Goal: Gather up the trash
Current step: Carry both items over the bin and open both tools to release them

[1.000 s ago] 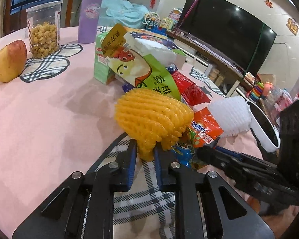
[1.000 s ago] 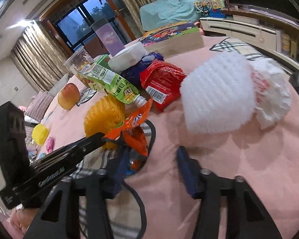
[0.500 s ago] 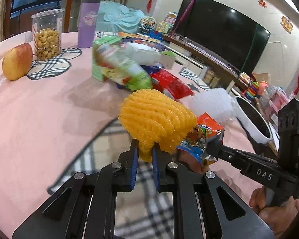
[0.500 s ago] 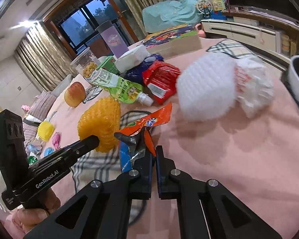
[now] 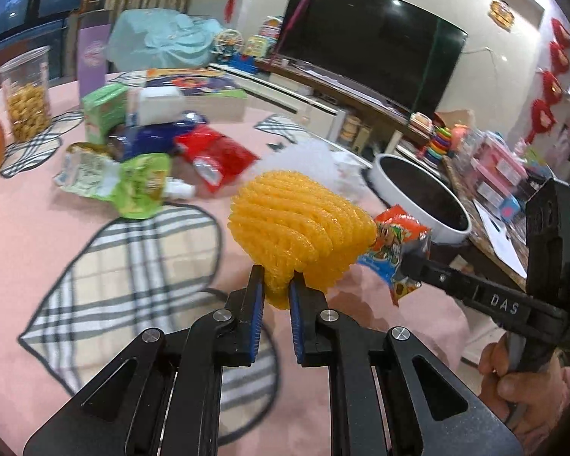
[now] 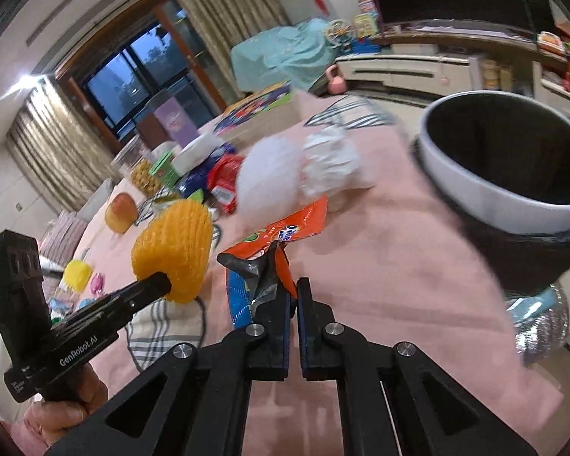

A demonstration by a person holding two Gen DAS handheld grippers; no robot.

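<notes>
Each hand-held gripper point(image 5: 276, 285) is matte black with blue-lined fingers point(image 6: 285, 326), silver screws and white lettering along its side.

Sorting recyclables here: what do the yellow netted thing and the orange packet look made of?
Yellow netted sleeve: soft foam mesh, matte, judging by its puffy open lattice ribs.
Orange packet: thin printed plastic film, glossy, likely foil-lined, since the torn inside looks silvery and crinkled.

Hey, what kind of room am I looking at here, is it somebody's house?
Most likely a home living room: a large flat television on a low cabinet, children's toys stacked beside it, curtains at a dark window, and a pink-clothed table with snack packets.
</notes>
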